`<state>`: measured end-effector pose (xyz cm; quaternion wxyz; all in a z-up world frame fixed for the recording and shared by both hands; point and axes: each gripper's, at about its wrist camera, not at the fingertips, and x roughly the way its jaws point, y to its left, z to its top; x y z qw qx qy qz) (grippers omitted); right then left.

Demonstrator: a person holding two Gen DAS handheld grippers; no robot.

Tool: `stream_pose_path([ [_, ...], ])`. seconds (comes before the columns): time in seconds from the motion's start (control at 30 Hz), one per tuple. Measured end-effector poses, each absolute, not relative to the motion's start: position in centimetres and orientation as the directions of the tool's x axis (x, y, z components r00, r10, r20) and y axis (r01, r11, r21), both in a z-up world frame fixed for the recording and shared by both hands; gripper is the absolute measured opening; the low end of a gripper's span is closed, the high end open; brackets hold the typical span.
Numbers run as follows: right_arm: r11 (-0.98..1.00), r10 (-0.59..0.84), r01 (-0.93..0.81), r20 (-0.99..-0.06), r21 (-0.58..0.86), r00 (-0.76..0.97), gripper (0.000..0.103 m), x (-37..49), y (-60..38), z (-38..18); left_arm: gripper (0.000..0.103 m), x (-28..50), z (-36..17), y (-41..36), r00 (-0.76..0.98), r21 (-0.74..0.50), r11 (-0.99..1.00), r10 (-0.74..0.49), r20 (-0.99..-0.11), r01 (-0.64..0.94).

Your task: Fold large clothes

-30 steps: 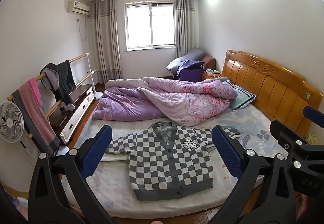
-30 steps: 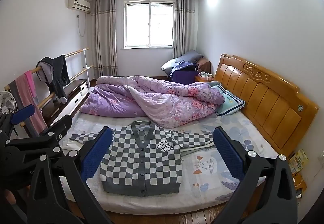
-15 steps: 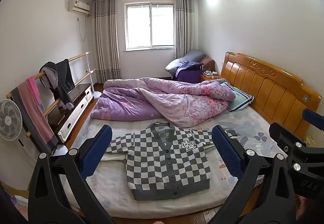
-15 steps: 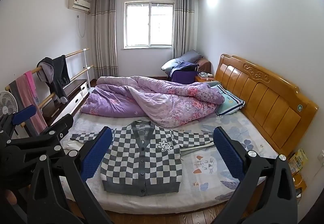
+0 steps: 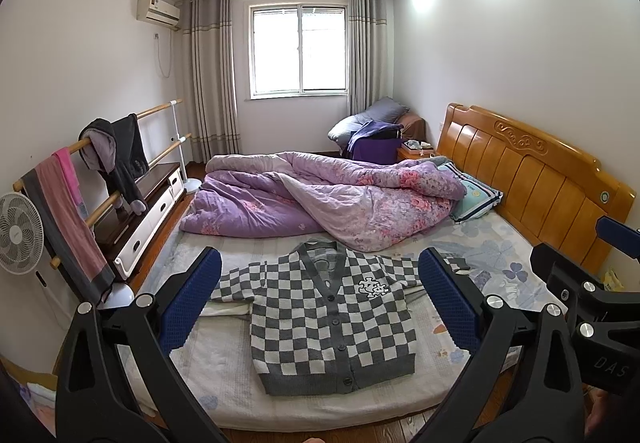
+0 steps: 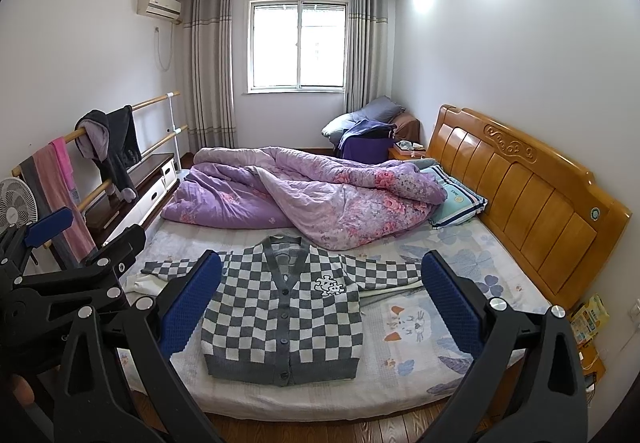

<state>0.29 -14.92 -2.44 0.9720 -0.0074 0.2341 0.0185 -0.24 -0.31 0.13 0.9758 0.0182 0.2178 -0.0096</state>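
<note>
Checkered cardigan (image 5: 332,323) lies flat, unfolded, on the bed (image 5: 224,371), collar toward the quilt (image 5: 320,199), sleeves spread sideways, ahead of left gripper (image 5: 320,307) and right gripper (image 6: 320,307), both fingers wide open, empty

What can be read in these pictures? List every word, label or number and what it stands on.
"DAS": on the body of the right gripper, seen in the left wrist view.
Sticker on the air conditioner: too small to read.
Round badge on the pillow: blurred.
Print on the yellow packet beside the bed: unreadable.
Emblem on the cardigan: no letters visible.
</note>
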Motion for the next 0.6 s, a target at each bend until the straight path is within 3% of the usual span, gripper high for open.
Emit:
stream_pose_path([
  [0.6,0.999,0.03,-0.038,-0.458,-0.009,0.888,0.096,1.03,-14.36,-3.09,0.098,-0.09,-0.04,-0.07,0.904,0.025,0.999,-0.012,-0.427,0.025],
])
